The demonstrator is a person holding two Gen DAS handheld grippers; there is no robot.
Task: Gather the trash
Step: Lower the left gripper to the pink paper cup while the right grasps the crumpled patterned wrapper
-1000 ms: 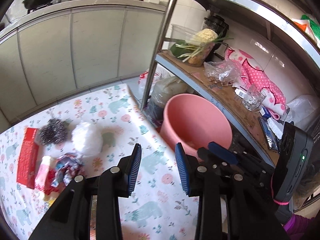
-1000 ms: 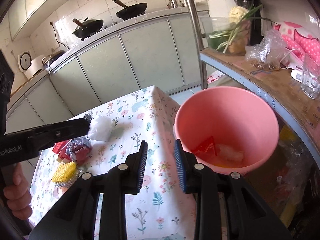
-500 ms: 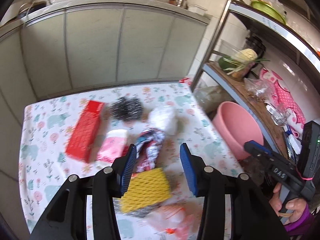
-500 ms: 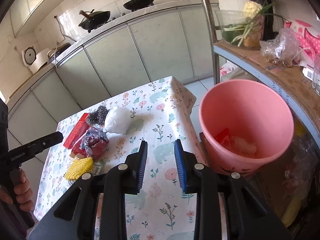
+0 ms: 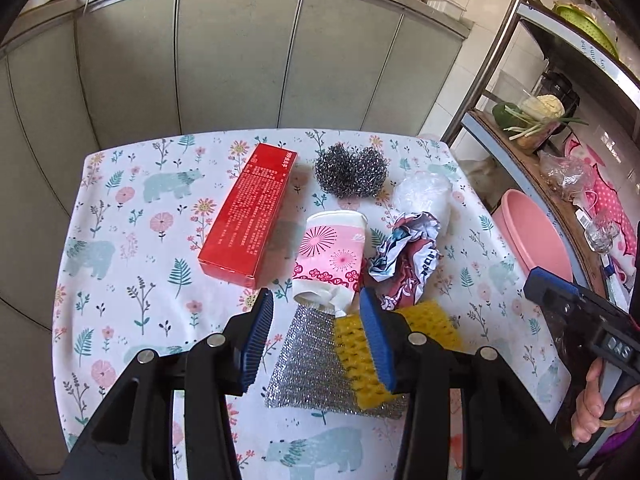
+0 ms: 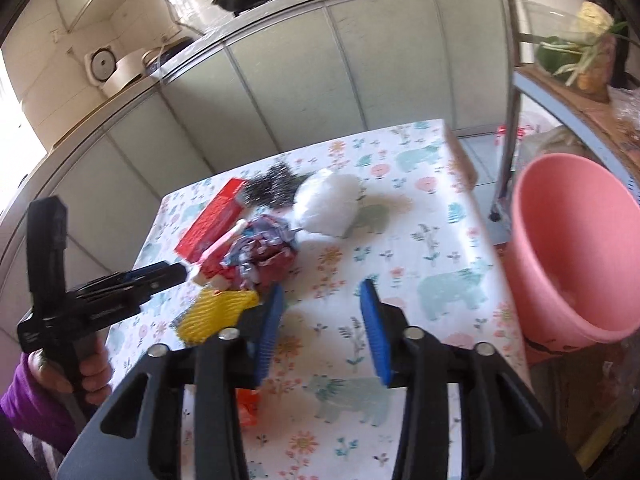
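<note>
Trash lies on the floral tablecloth: a red box, a steel wool ball, a white plastic wad, a pink paper cup on its side, a crumpled wrapper, a yellow foam net and a silver scrub pad. My left gripper is open just above the silver pad and the cup's base. My right gripper is open and empty over the cloth, right of the wrapper. The pink bucket stands beside the table at right.
A metal shelf rack with vegetables, bags and a glass stands at right, its post close to the bucket. Grey kitchen cabinets run behind the table. An orange scrap lies under my right gripper.
My left gripper swung from the bucket back over the table and came down close over the silver pad and cup. My right gripper turned left toward the trash pile and opened wider.
</note>
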